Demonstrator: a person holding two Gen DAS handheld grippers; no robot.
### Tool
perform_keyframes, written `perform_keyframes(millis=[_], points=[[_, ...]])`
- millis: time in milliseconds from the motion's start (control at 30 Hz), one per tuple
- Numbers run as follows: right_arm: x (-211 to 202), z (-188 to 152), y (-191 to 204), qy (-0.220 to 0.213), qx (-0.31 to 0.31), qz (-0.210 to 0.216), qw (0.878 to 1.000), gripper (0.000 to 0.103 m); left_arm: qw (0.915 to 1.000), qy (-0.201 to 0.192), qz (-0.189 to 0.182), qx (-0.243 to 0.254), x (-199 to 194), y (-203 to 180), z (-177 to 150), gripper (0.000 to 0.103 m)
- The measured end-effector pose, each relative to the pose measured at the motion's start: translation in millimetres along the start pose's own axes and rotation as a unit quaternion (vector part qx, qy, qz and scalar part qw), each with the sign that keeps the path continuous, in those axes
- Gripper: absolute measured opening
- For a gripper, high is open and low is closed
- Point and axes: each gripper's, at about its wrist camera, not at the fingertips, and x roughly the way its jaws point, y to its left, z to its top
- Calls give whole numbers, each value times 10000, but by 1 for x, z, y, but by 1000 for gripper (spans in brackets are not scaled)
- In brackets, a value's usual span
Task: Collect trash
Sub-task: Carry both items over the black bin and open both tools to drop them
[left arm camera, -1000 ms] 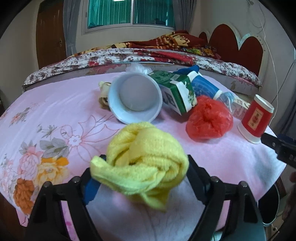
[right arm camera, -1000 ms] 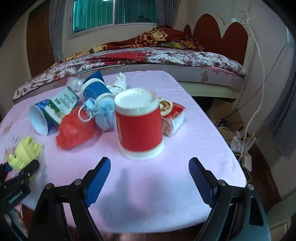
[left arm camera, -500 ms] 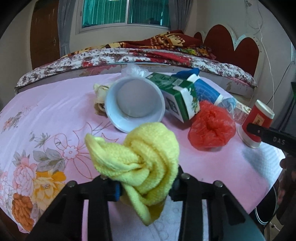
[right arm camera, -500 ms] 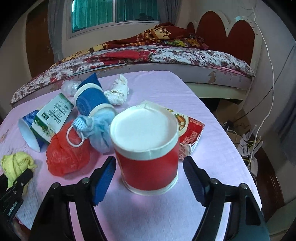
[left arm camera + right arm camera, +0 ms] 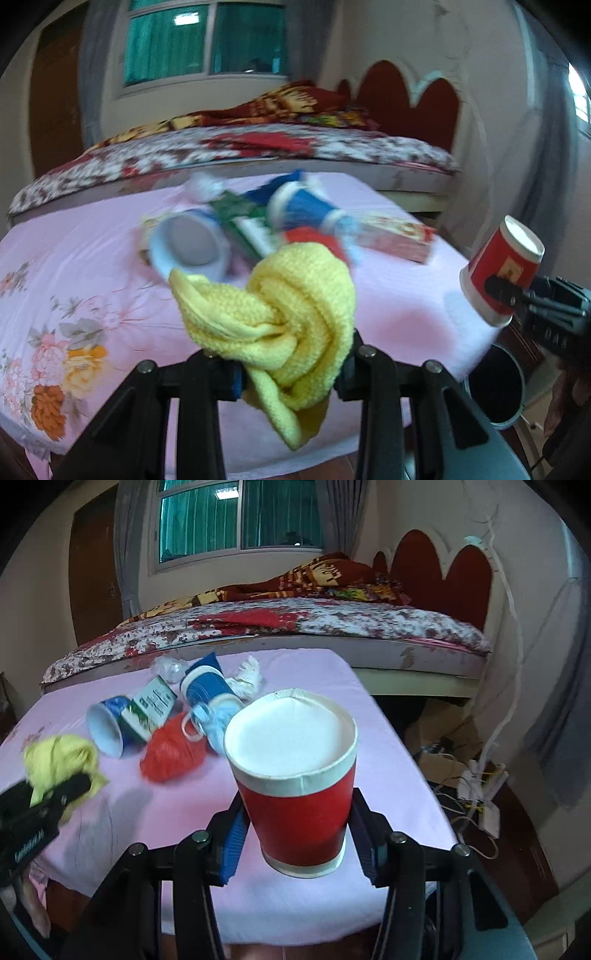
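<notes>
The left gripper (image 5: 291,373) has its jaws clamped on a knotted yellow knit cloth (image 5: 288,317), which bulges up and forward from between them, clear of the pink floral surface (image 5: 74,295). These jaws have just been closing, with the cloth between them.

The right gripper (image 5: 295,845) has its jaws pressed on either side of an upside-down red paper cup (image 5: 295,775), the cup lifted off the surface; these jaws too have just been closing around it.

Ahead of both pairs of jaws, the remaining trash lies in a cluster: a tipped blue paper cup (image 5: 107,731), a green and white carton (image 5: 151,709), a crumpled red plastic bag (image 5: 173,753), a blue canister (image 5: 207,690) and a crumpled white tissue (image 5: 247,679). Below the right jaws, in the left wrist view, stands a dark round bin (image 5: 495,387).
</notes>
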Motion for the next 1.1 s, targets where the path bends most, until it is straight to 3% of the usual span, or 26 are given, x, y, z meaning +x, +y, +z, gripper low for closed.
perform_keyframes(millis=[267, 567, 867, 1100], points=[[-67, -59, -70, 58, 145, -346, 9993, 54, 9937, 78, -924, 621, -13, -89, -10, 35], [-93, -106, -155, 241, 771, -824, 9933, 54, 9721, 380, -1914, 1301, -18, -194, -34, 35], [-85, -165, -221, 778, 1214, -1151, 9828, 54, 9548, 820, -2329, 1655, 0, -249, -63, 35], [-54, -194, -246, 1099, 1269, -1090, 9798, 54, 9410, 1145, -2565, 1888, 39, -281, -81, 35]])
